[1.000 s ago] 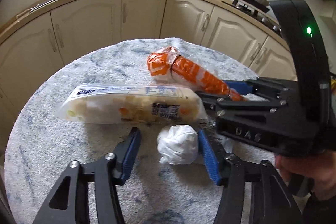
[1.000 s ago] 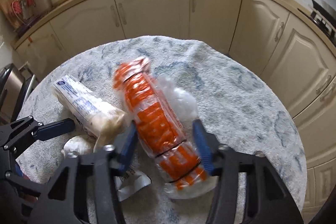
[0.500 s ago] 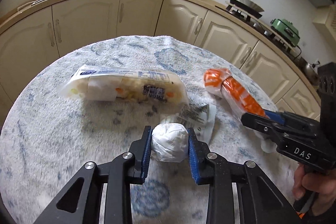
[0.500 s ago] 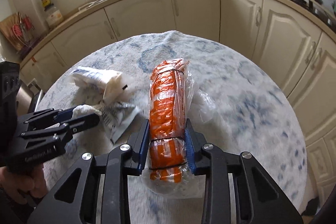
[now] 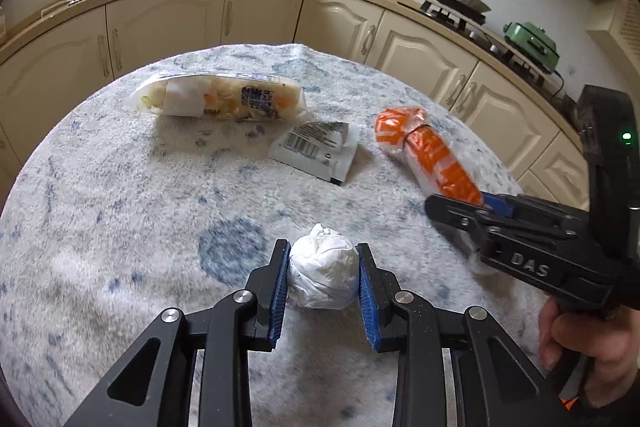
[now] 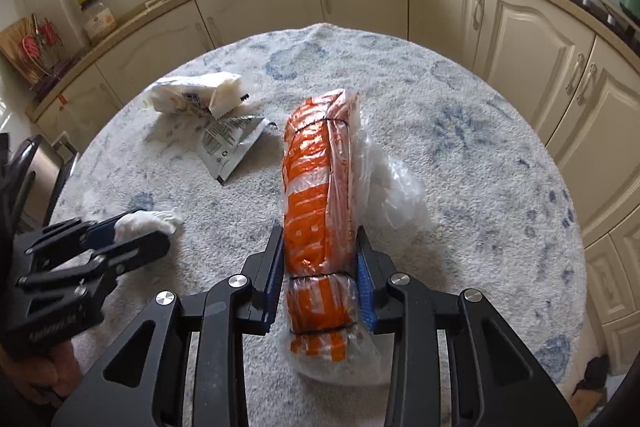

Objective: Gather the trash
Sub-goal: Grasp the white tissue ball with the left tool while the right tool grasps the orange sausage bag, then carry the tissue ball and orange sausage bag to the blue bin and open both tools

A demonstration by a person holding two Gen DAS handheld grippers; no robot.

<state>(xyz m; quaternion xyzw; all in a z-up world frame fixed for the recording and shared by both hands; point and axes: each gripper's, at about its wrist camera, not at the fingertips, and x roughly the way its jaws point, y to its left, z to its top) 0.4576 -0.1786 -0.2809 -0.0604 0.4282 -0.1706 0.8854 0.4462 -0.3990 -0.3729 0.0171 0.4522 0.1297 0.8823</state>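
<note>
My left gripper [image 5: 323, 273] is shut on a crumpled white paper ball [image 5: 323, 277] over the near part of the round table [image 5: 120, 187]. My right gripper [image 6: 319, 259] is shut on a long orange-and-white plastic package [image 6: 318, 203], seen from the left wrist view [image 5: 432, 155] at the right. A clear bag of food scraps [image 5: 220, 101] and a flat white wrapper with a barcode [image 5: 316, 149] lie on the far half of the table. The left gripper and paper ball [image 6: 146, 221] show at the left of the right wrist view.
The table has a fuzzy white-and-blue cover. Cream kitchen cabinets [image 5: 256, 15] curve around behind it, with a sink and window at the back and a stove [image 5: 456, 7] at the right. A loose clear plastic film [image 6: 394, 183] hangs beside the orange package.
Both grippers closed on their items, the left on the paper ball and the right on the orange package. Both have pulled back toward the near edge, exposing the barcode wrapper.
</note>
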